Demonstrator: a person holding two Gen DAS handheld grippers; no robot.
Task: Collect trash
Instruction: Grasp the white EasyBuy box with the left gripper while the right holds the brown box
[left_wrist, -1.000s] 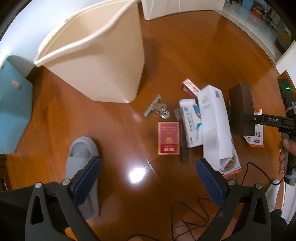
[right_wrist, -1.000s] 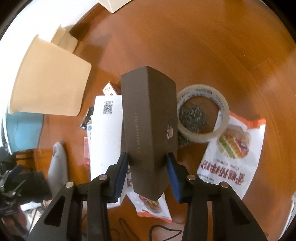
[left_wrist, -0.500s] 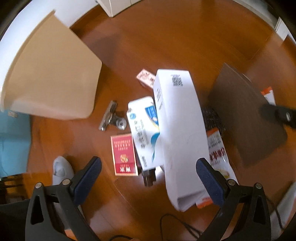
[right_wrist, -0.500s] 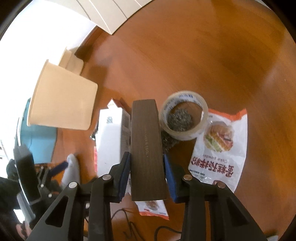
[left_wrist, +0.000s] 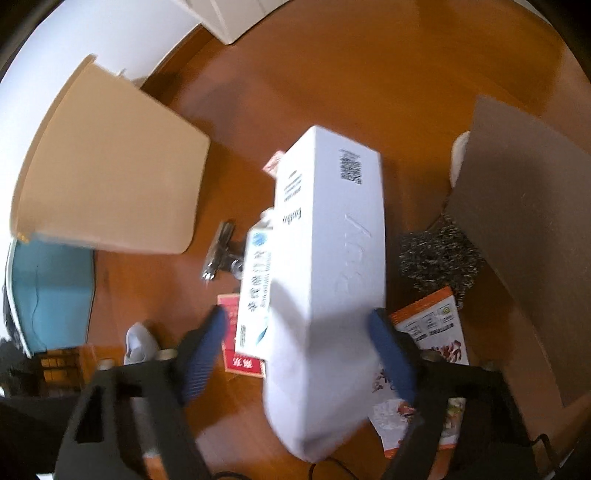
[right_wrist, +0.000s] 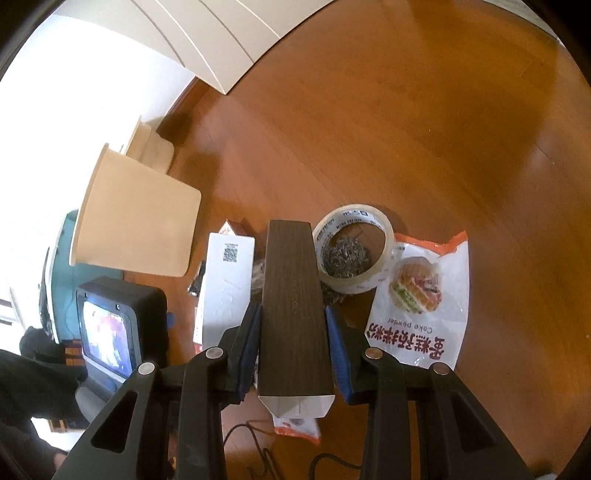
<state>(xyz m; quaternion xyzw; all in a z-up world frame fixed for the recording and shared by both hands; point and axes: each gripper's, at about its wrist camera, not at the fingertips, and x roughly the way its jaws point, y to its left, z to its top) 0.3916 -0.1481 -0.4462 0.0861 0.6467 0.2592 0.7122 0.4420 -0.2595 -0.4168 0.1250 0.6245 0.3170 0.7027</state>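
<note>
My right gripper (right_wrist: 291, 328) is shut on a long dark brown box (right_wrist: 291, 314) and holds it above the floor; the box also fills the right of the left wrist view (left_wrist: 517, 240). My left gripper (left_wrist: 295, 332) is open, its fingers on either side of the near end of a long white box (left_wrist: 328, 266) that lies on the trash pile, also seen in the right wrist view (right_wrist: 225, 288). A cream trash bin (left_wrist: 107, 188) stands to the left, also in the right wrist view (right_wrist: 136, 221).
On the wooden floor lie a blue-and-white carton (left_wrist: 255, 291), a red packet (left_wrist: 240, 354), a metal clip (left_wrist: 221, 251), a steel scourer (left_wrist: 439, 258), a tape roll (right_wrist: 354, 254), a cake powder bag (right_wrist: 421, 299) and an orange wrapper (left_wrist: 428, 354).
My left gripper has dropped down and forward until its open fingers straddle the white box. My right gripper has lifted the brown box higher and turned it edge-on.
</note>
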